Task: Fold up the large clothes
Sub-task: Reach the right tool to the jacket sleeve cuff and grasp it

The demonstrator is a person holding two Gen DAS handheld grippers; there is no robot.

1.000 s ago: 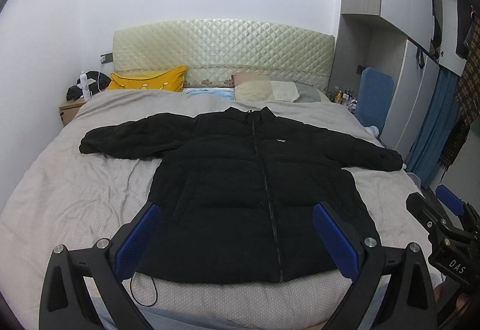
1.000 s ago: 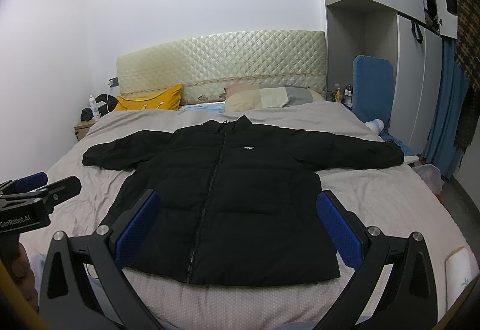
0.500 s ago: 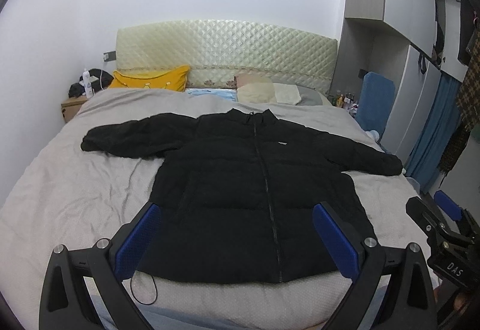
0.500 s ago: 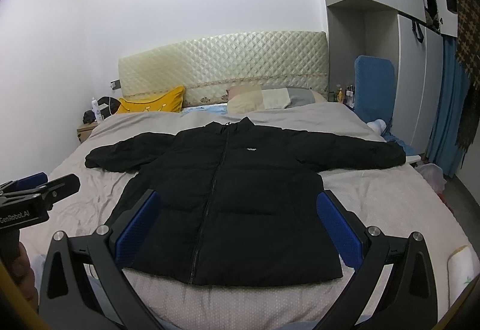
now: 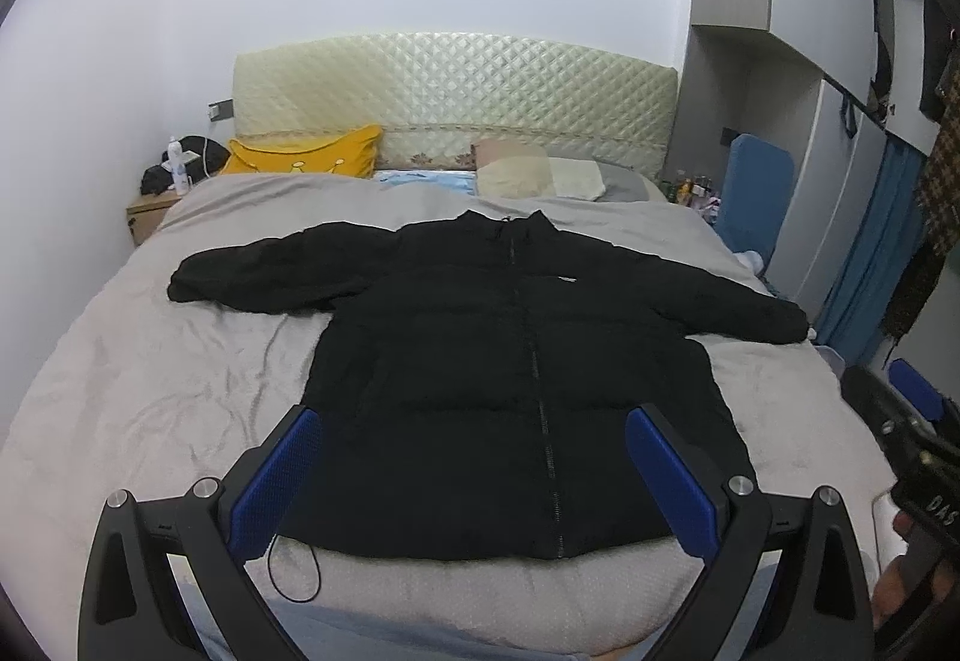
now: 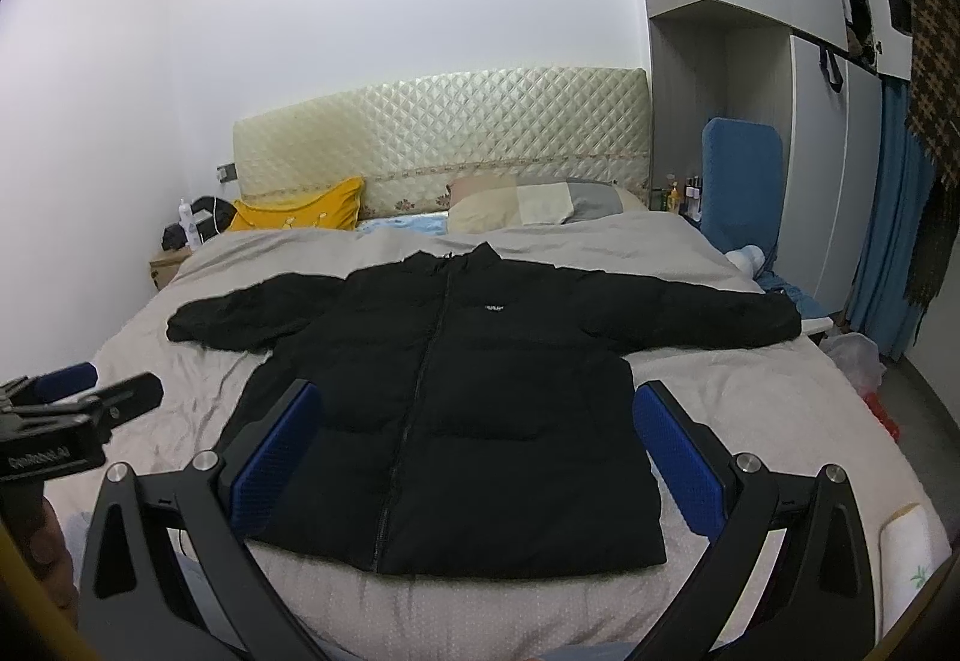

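Black puffer jacket (image 5: pixel 516 391) spread flat, zipped, face up on the grey bed (image 5: pixel 156 409), sleeves out to both sides, hem nearest. Raised and drawn back slightly over the last second, left gripper (image 5: pixel 474 472) and right gripper (image 6: pixel 480 448) both spread wide, holding nothing; probably still lining up, no fold begun. Small white chest label (image 6: pixel 494 308) too tiny to read; "DAS" and "GenRobot.AI" legible on the gripper bodies.
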